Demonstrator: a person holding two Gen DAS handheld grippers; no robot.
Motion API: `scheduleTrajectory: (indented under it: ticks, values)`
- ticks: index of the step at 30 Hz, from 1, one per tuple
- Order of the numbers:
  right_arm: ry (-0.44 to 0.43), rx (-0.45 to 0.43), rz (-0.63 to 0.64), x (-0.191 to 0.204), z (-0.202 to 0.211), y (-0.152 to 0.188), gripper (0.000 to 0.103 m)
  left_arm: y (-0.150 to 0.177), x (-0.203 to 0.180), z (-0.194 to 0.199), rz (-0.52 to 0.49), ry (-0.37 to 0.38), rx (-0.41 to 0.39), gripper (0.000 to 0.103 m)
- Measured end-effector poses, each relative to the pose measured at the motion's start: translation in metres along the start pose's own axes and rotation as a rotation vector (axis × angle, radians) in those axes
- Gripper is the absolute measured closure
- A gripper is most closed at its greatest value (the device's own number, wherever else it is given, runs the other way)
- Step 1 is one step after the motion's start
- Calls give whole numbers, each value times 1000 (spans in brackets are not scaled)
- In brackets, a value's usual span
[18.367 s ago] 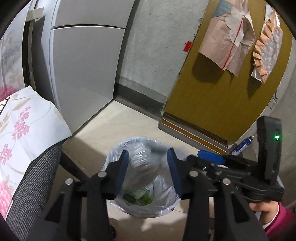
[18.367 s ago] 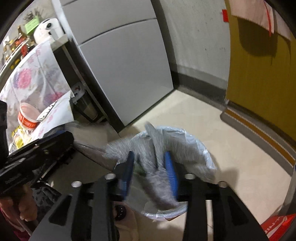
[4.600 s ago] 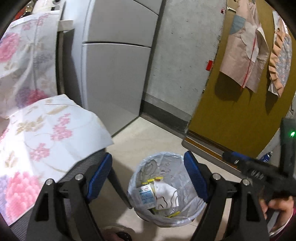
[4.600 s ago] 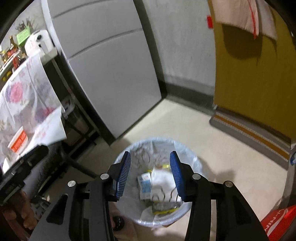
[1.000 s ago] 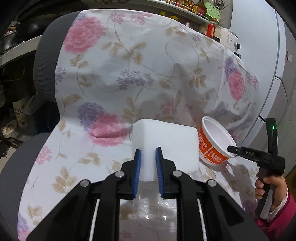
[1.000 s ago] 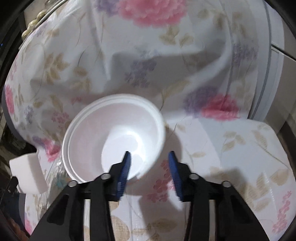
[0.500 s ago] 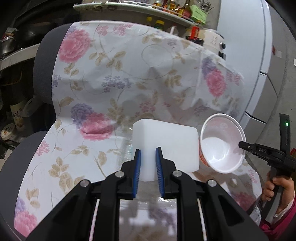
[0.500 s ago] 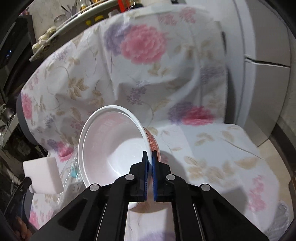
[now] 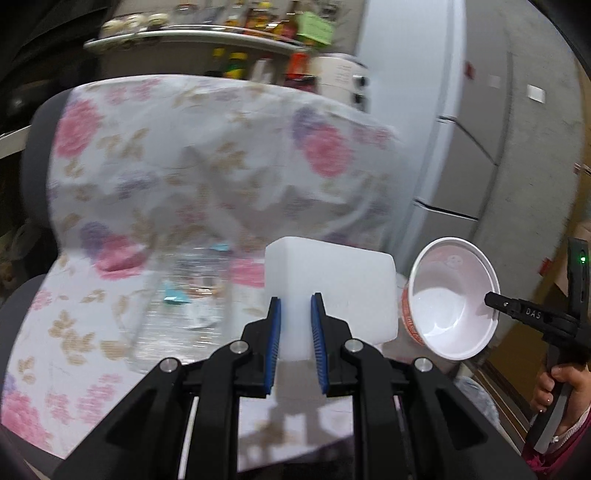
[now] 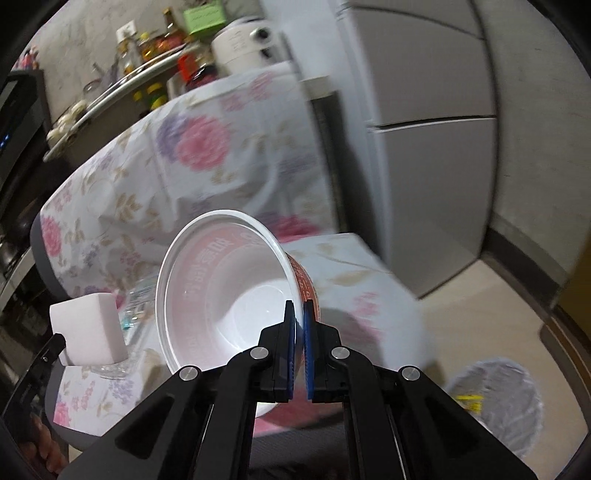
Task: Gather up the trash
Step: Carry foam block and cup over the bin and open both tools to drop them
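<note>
My left gripper (image 9: 295,325) is shut on a white foam block (image 9: 332,284) and holds it above the chair seat. My right gripper (image 10: 299,332) is shut on the rim of a white noodle cup (image 10: 221,291) with a red outside, tilted on its side and held in the air. The cup also shows in the left wrist view (image 9: 450,299) to the right of the block. The block shows in the right wrist view (image 10: 88,328) at the left. The lined trash bin (image 10: 498,398) stands on the floor at lower right.
A chair draped in a flowered cloth (image 9: 177,162) fills the middle. A clear plastic bottle (image 9: 181,310) lies on its seat. A grey fridge (image 10: 424,122) stands to the right. A shelf with bottles (image 9: 236,26) is behind the chair.
Both grippers have lifted and swung to the right with the block and the cup in them. The fridge, the floor and the trash bin have come into view.
</note>
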State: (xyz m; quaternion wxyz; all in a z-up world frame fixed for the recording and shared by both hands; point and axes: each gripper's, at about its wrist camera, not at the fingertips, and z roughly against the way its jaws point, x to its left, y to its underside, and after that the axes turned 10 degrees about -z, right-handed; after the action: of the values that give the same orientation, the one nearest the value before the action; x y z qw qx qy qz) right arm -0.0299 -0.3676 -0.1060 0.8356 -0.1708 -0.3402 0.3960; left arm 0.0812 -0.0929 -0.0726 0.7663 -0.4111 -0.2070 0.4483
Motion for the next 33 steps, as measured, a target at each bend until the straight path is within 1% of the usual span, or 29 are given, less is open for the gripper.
scheduleTrajectory:
  ticks: [4, 7, 10, 13, 14, 17, 20, 23, 27, 28, 31, 33]
  values:
    - [74, -32, -61, -49, 32, 5, 98, -1, -49, -11, -63, 136, 3, 88]
    - [132, -47, -94, -78, 52, 9, 98, -2, -82, -18, -101, 210, -2, 88]
    - [223, -71, -138, -115, 78, 15, 98, -3, -124, -27, -154, 294, -7, 88]
    - [292, -79, -189, -149, 97, 22, 98, -1, -159, -33, -200, 360, -8, 88]
    - [311, -82, -202, -158, 101, 25, 98, 1, -176, -35, -221, 394, -7, 88]
    - [367, -86, -245, -183, 111, 35, 98, 6, -212, -40, -266, 462, 1, 88]
    - [399, -78, -293, -206, 113, 46, 98, 12, -240, -45, -301, 507, 14, 88]
    - [412, -65, -332, -225, 110, 53, 98, 17, -265, -51, -326, 541, 29, 88]
    - [431, -58, -340, -242, 100, 56, 97, 21, -290, -62, -356, 562, 45, 87]
    - [414, -54, -344, -248, 95, 56, 93, 22, -294, -65, -358, 564, 49, 87]
    - [400, -19, -358, -264, 80, 55, 89, 24, -307, -77, -357, 569, 71, 87]
    - [389, -13, -379, -271, 79, 55, 78, 25, -315, -85, -359, 574, 86, 87]
